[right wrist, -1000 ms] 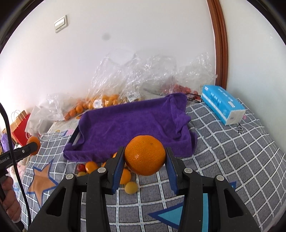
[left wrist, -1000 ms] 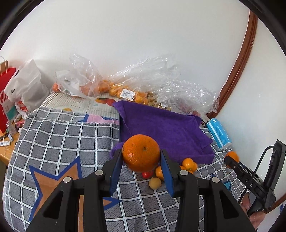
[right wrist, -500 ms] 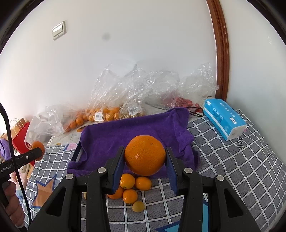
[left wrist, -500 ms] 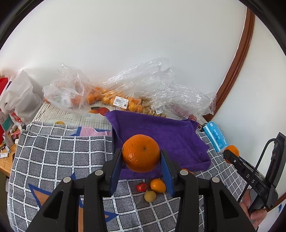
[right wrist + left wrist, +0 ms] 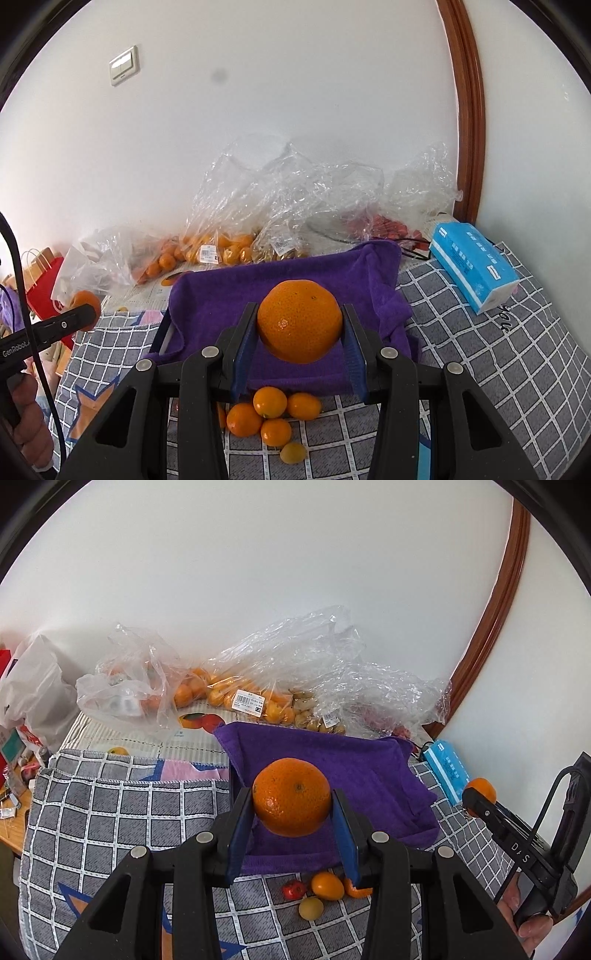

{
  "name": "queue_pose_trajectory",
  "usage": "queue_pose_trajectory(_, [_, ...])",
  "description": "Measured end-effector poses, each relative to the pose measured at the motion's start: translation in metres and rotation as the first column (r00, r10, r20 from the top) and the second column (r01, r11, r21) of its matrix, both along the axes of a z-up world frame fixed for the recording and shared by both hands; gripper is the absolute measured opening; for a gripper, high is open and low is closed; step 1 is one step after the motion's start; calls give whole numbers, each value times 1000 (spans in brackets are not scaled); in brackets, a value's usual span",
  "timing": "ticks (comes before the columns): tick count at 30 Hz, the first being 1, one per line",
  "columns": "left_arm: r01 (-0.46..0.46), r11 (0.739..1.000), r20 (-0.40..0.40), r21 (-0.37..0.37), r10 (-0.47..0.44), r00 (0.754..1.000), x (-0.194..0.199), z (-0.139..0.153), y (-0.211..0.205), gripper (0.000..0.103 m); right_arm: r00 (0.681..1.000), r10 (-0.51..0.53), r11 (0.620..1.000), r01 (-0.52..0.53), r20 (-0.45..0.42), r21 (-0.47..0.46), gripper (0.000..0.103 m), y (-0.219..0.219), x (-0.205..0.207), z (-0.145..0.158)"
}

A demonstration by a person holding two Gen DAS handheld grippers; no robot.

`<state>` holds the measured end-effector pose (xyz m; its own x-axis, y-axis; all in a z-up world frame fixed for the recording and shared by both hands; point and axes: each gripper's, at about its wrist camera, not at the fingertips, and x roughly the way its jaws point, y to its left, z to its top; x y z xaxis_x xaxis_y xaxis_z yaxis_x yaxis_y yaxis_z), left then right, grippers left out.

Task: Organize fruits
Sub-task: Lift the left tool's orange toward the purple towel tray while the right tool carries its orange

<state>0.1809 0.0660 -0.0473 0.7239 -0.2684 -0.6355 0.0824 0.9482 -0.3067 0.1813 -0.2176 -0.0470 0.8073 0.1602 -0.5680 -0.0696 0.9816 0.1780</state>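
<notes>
Oranges, two large round ones with dimpled skin, are each pinched between the blue pads of a black two-finger gripper; the left gripper [image 5: 291, 812] clamps one large orange [image 5: 291, 796] by its sides, held in the air above the near edge of a purple towel [image 5: 354, 771] draped over a tray; the right gripper [image 5: 300, 336] clamps the other large orange [image 5: 299, 320] the same way, also above the towel's near edge. Below both, a small cluster of loose little orange fruits [image 5: 271, 410], with one pale yellow fruit [image 5: 293, 452] and a small red one [image 5: 294, 890], lies on a grey checked tablecloth [image 5: 498, 369] just in front of the towel. Behind the towel, crumpled clear plastic bags of small fruit [image 5: 236, 698] sit against a white wall; a blue tissue packet [image 5: 474, 266] lies on the cloth to the right of the towel.
</notes>
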Motion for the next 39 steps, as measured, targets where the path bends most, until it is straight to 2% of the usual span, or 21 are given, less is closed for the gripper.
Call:
queue_pose_trajectory(19, [13,1000,-56,6,-13,998,54,-27,-9,40,999,22,1000,-22,-39,-3,44,0,50,-23])
queue_pose_trajectory(39, [39,999,-172,38,-32,985,111,-83,-26,40,993,35,999,-36,-116,-12,44,5,109,-75])
